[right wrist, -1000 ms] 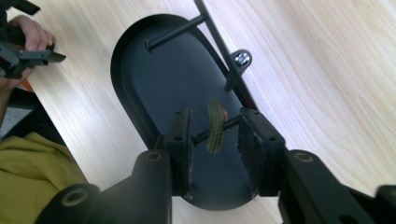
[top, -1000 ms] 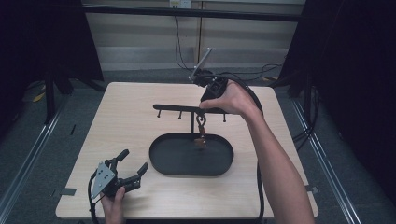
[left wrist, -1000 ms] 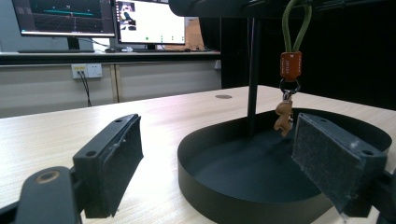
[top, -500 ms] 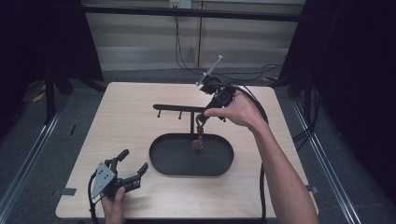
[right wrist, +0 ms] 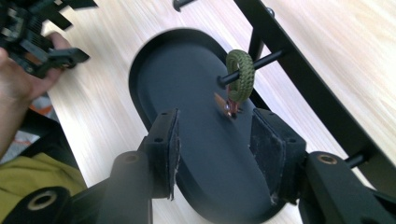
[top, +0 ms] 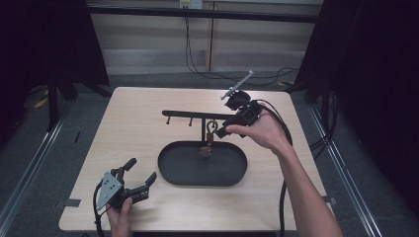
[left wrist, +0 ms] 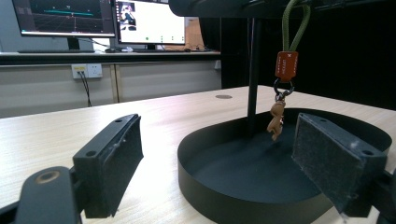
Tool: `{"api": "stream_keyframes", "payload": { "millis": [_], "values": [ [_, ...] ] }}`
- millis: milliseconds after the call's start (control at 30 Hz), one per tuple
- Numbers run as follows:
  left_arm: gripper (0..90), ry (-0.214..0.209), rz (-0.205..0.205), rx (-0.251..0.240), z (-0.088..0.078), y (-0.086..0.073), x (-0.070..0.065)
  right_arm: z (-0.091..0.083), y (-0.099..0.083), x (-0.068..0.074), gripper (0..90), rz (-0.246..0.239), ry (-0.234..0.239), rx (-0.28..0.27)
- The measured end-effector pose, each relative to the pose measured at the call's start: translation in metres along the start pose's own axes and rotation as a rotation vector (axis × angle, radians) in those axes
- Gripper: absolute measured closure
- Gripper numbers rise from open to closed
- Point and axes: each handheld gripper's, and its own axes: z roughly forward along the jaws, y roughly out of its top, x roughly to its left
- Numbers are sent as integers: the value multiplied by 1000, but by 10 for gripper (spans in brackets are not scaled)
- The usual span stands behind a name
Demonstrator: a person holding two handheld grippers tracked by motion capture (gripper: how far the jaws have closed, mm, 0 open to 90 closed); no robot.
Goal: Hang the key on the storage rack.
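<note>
A keychain hangs by its green cord loop (right wrist: pixel 240 75) from a peg of the black rack (top: pixel 192 115). Its orange tag (left wrist: pixel 286 65) and small tan figure (left wrist: pixel 276 121) dangle over the black oval tray (top: pixel 168 170). My right gripper (top: pixel 225 127) sits just right of the loop and apart from it. Its jaws have just been opening, and nothing is between them (right wrist: pixel 215 149). My left gripper (top: pixel 142 170) rests open near the table's front left, aimed at the tray, its jaws (left wrist: pixel 224 158) holding nothing.
The rack's upright post (left wrist: pixel 253 70) rises from the tray, and further bare pegs stick out along its bar (right wrist: pixel 299 70). A cable trails from the right gripper off the table's right side. Monitors stand on a counter behind the table (left wrist: pixel 65 18).
My right hand has drawn back to the right, away from the peg, and the keychain stays hanging there. The left gripper has not moved.
</note>
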Motion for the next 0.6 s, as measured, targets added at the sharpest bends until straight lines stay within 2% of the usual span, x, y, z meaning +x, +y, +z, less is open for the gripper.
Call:
{"api": "stream_keyframes", "payload": {
  "millis": [100, 133, 200, 267, 300, 367, 433, 500, 600],
  "values": [
    [157, 1, -1, -1, 0, 0, 0, -2, -12, 2, 523, 3, 12, -51],
    [157, 2, -2, -1, 0, 0, 0, -2, -12, 2, 523, 3, 12, -51],
    [157, 3, -3, -2, 0, 0, 0, 0, -22, 5, 519, 15, 53, -107],
    [157, 3, -3, -2, 0, 0, 0, 2, -24, 6, 519, 9, 48, -108],
    [157, 3, -1, -1, 0, 0, 0, 5, -29, 8, 517, 1, 47, -136],
    [157, 3, -2, -1, 0, 0, 0, 6, -32, 9, 517, -1, 50, -148],
    [157, 2, -1, 0, 0, 0, 0, 8, -40, 12, 514, -9, 31, -208],
    [157, 3, -3, -2, 0, 0, 0, 10, -46, 14, 514, 4, 26, -254],
    [157, 2, -1, 0, 0, 0, 0, 16, -55, 17, 508, 3, 10, -288]
  ]
}}
